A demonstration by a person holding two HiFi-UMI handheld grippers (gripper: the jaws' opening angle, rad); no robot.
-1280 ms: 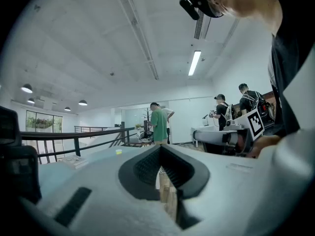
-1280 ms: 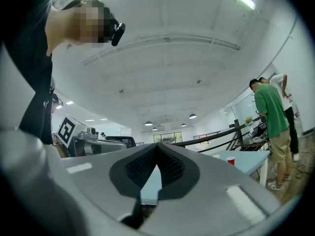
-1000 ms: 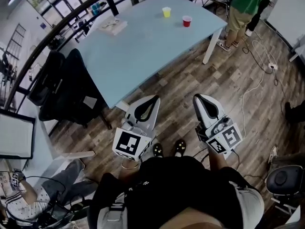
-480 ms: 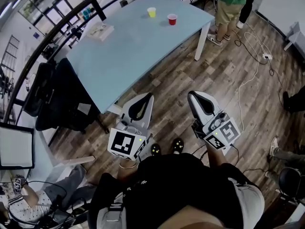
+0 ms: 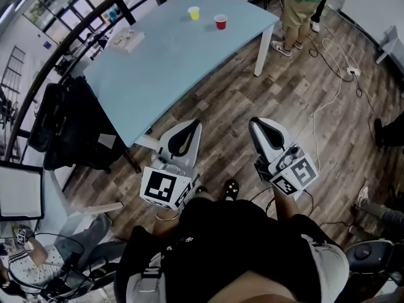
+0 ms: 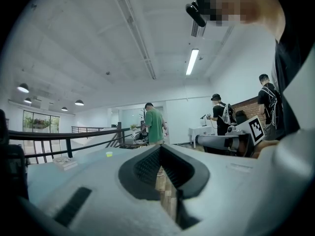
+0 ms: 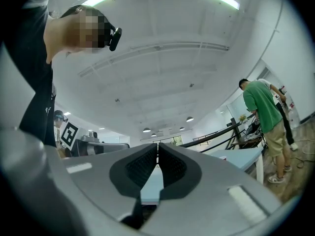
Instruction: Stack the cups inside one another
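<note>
A yellow cup [image 5: 194, 12] and a red cup [image 5: 219, 21] stand apart near the far end of the light-blue table [image 5: 170, 68]. Both grippers hover over the wooden floor, short of the table's near corner and far from the cups. My left gripper [image 5: 191, 125] is shut and holds nothing; its jaws meet at the tip in the left gripper view [image 6: 160, 147], where the yellow cup [image 6: 109, 154] shows small on the tabletop. My right gripper [image 5: 257, 124] is also shut and empty, its pads pressed together [image 7: 157, 145] and tilted slightly upward.
A book [image 5: 126, 38] lies on the table's far left. A black chair with a jacket [image 5: 76, 125] stands along the table's left side. A person in a green shirt [image 5: 300, 5] stands at the far right corner. Cables [image 5: 334, 62] trail over the floor on the right.
In the head view the table and both cups have slid to the left while the person carries the grippers across the floor. Both grippers stay shut and side by side.
</note>
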